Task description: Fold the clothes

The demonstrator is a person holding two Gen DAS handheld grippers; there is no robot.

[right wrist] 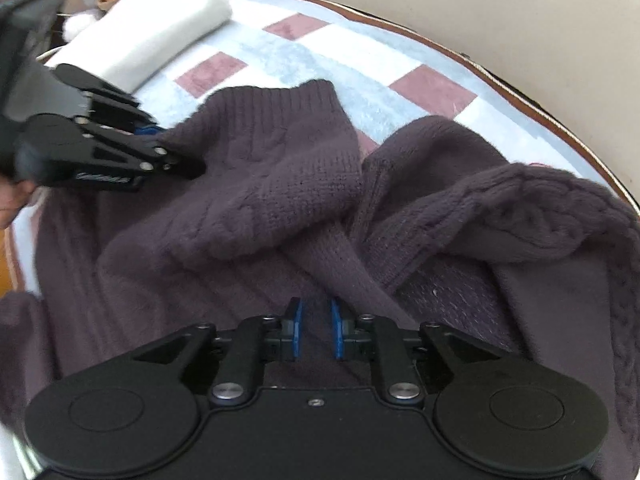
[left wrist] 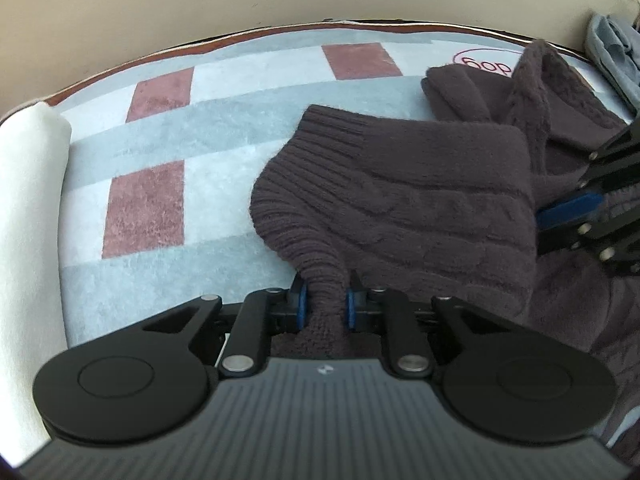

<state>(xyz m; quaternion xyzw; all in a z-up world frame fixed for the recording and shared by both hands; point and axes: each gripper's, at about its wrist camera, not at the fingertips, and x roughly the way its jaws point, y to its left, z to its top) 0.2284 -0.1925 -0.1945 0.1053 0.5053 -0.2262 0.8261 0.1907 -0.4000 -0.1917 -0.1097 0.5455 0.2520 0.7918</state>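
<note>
One checked blanket, pale blue, white and dusty red, carries one dark purple cable-knit sweater at its middle, cut off at the frame edges. One folded white cloth lies beside it. Left tongs pinch the sweater's ribbed edge; right tongs stand slightly spread, empty, above the knit.

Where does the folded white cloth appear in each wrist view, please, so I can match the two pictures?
Left wrist view: the white cloth runs down the far left edge, on the checked blanket.
Right wrist view: the white cloth lies top left, beyond the left gripper.
Shared landmark: the sweater cuff, ribbed, lying on the blanket.
</note>
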